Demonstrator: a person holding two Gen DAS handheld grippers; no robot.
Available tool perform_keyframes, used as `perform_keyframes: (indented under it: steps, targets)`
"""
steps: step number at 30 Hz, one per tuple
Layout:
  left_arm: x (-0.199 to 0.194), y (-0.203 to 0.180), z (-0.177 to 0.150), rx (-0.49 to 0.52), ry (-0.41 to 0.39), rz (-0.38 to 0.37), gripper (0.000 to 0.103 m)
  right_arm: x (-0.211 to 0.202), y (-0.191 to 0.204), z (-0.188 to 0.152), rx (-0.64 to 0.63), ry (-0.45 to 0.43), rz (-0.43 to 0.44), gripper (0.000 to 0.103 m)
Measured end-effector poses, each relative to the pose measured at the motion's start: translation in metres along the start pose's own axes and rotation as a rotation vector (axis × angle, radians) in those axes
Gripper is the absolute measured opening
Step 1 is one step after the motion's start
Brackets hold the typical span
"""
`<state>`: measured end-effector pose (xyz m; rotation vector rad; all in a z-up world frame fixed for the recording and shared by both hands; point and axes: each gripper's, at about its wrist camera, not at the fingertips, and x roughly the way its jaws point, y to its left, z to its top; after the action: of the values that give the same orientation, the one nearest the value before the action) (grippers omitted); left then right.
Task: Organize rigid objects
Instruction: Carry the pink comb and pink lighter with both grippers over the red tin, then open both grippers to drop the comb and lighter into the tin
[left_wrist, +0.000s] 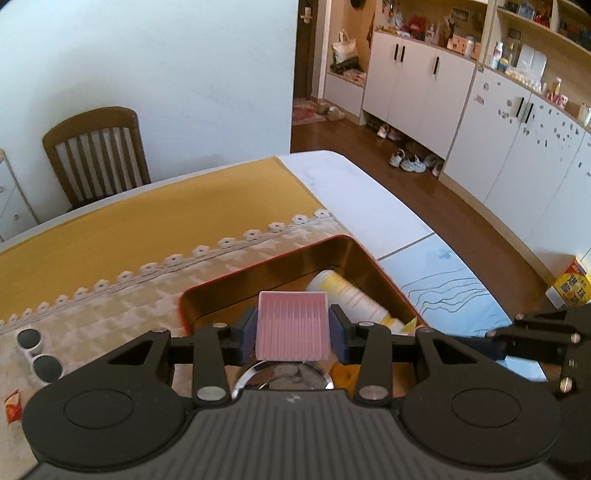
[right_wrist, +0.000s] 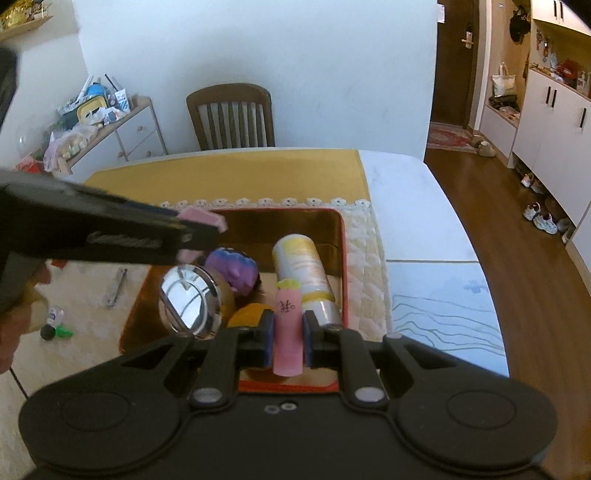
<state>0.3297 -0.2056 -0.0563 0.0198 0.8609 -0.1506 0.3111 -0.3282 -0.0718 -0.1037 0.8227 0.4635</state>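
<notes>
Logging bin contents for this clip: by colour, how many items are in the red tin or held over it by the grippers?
Pink: 2, a ridged box in the left gripper, a tube in the right gripper
White and yellow: 1, bottle
Purple: 1, toy
Silver: 1, round mirror
Orange: 1, partly hidden piece
Total: 6, red tin not counted

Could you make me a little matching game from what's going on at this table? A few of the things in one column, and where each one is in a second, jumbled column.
Things
1. pink ribbed box
2. pink tube
3. white and yellow bottle
4. nail clipper

Places
A. lying in the red tin
B. on the quilted mat, outside the tin
C. clamped in the left gripper
D. clamped in the right gripper

Pairs: 1-C, 2-D, 3-A, 4-B
</notes>
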Motion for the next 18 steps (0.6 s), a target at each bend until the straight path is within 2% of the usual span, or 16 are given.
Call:
perform_keyframes:
  steps: [12,18]
  targets:
    - [0.051,-0.022,0.01,0.049,0.086,0.017,0.04,0.016,-0.007,-0.001,-0.054,0.028,0.029,0.014]
    - [0.06,-0.026,0.008,0.049,0.103,0.004,0.04,0.024,-0.009,-0.002,-0.063,0.041,0.031,0.014]
